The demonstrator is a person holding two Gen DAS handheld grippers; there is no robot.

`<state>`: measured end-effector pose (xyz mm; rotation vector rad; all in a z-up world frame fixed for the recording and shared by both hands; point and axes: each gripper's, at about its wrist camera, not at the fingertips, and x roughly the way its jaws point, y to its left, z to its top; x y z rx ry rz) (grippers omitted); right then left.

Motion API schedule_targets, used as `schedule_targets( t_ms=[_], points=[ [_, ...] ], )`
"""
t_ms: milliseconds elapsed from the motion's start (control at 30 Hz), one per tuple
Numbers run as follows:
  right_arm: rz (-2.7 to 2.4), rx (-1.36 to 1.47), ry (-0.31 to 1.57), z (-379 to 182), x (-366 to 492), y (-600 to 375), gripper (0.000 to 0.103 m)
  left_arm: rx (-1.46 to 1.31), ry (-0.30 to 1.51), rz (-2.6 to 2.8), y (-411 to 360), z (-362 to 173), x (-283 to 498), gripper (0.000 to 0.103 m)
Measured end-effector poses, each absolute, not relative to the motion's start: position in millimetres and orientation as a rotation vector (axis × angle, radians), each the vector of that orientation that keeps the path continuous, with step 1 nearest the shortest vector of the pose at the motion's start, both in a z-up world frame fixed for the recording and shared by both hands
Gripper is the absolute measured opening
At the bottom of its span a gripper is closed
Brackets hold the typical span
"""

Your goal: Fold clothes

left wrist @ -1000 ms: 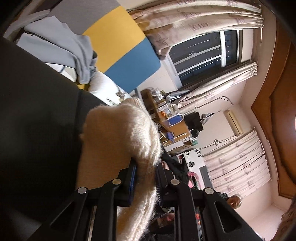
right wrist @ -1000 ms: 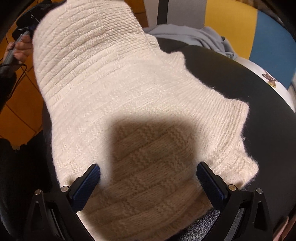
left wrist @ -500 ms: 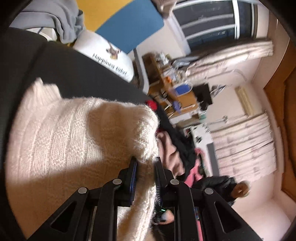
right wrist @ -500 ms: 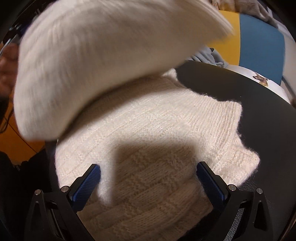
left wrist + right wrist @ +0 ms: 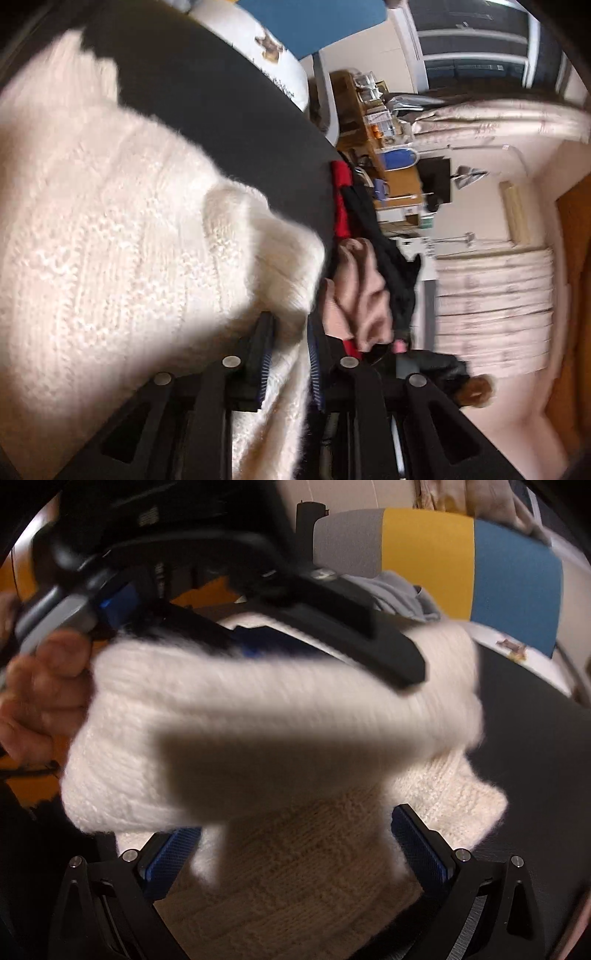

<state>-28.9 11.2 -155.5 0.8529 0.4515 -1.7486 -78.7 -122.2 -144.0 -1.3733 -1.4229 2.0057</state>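
A cream knitted sweater (image 5: 110, 236) lies on a black table (image 5: 229, 96). My left gripper (image 5: 290, 354) is shut on a fold of the sweater and holds that part lifted over the rest. In the right wrist view the lifted part (image 5: 258, 716) hangs blurred across the middle, with the left gripper (image 5: 332, 635) and the hand holding it above. My right gripper (image 5: 295, 853) is open, its blue pads wide apart just above the sweater's lower part (image 5: 295, 886), gripping nothing.
A grey garment (image 5: 399, 594) lies at the table's far edge before a grey, yellow and blue chair back (image 5: 428, 550). Red, black and pink clothes (image 5: 365, 280) are piled beyond the table's edge. A cluttered desk (image 5: 384, 155) and curtains stand further off.
My left gripper has carried the held part of the sweater over the flat part, towards the right gripper. The right gripper has stayed open in place.
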Motion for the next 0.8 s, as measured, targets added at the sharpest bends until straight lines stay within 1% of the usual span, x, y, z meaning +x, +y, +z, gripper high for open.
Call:
schedule_targets(
  t_ms=[200, 300, 400, 533, 600, 667, 800],
  points=[
    [-1.809, 0.881, 0.36, -140, -18, 55, 0.103, -1.319, -1.29, 1.909, -96, -107, -76, 0.024],
    [-1.822, 0.904, 0.354, -134, -8, 76, 0.103, -1.276, -1.239, 1.86, -93, -84, -70, 0.024],
    [-1.788, 0.923, 0.353, -121, 4, 90, 0.103, -1.141, -1.223, 1.847, -115, -54, -54, 0.026],
    [-1.703, 0.929, 0.325, -101, 7, 94, 0.103, -1.03, -1.141, 2.103, -174, -32, -22, 0.028],
    [-1.614, 0.926, 0.286, -91, 15, 90, 0.103, -1.044, -1.077, 2.262, -198, -37, -5, 0.028],
    [-1.523, 0.923, 0.247, -81, 24, 86, 0.103, -1.087, -1.046, 2.367, -219, -54, 15, 0.028],
    [-1.37, 1.034, 0.121, -96, 23, 62, 0.103, -1.111, -1.058, 2.448, -240, -91, 48, 0.028]
  ],
)
